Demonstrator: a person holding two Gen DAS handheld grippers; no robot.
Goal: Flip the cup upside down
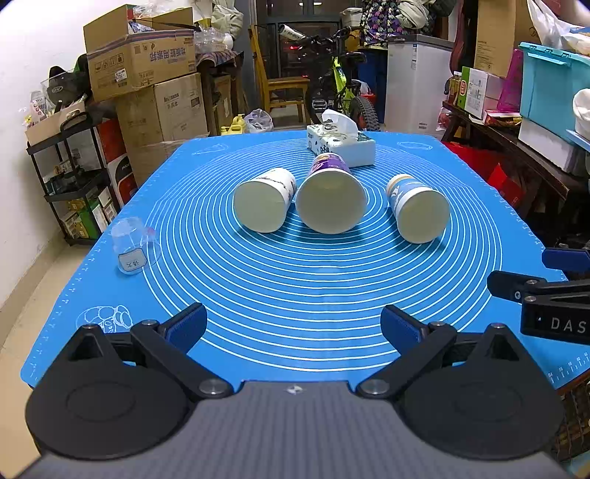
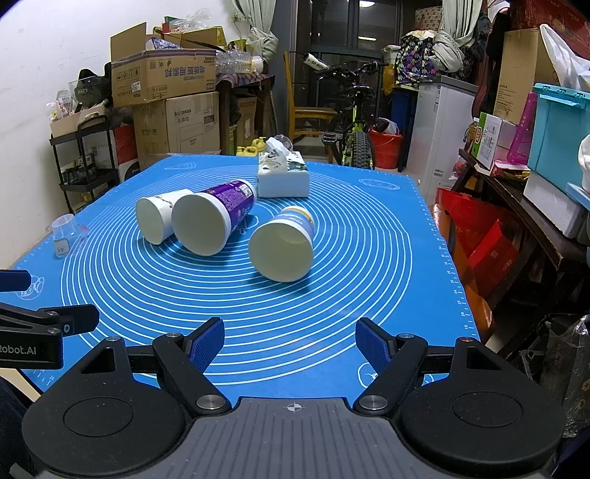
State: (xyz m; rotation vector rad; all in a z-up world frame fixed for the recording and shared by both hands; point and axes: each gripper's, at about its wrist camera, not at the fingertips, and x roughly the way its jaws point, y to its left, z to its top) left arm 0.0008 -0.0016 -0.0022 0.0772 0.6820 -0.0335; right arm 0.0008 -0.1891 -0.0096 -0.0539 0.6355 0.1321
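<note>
We see a cluttered storeroom under indoor light. White wall (image 1: 22, 110) on the left; pale floor (image 1: 29, 287) below it. Against that wall, stacked cardboard boxes (image 1: 147, 66) and a black wire shelf (image 1: 73, 184) crowded with small cartons. At the back, a dark glazed door (image 2: 339, 33) with curtains (image 2: 258, 22) tied at its side, a wooden chair (image 1: 280, 84), and a bicycle (image 1: 343, 84) with a green frame. A white chest freezer (image 1: 416, 81) stands beside the bicycle, a red bucket (image 2: 387, 147) near it. On the right, a dark wooden bench (image 2: 516, 206) carries a teal storage bin (image 1: 553, 88) and boxes.
</note>
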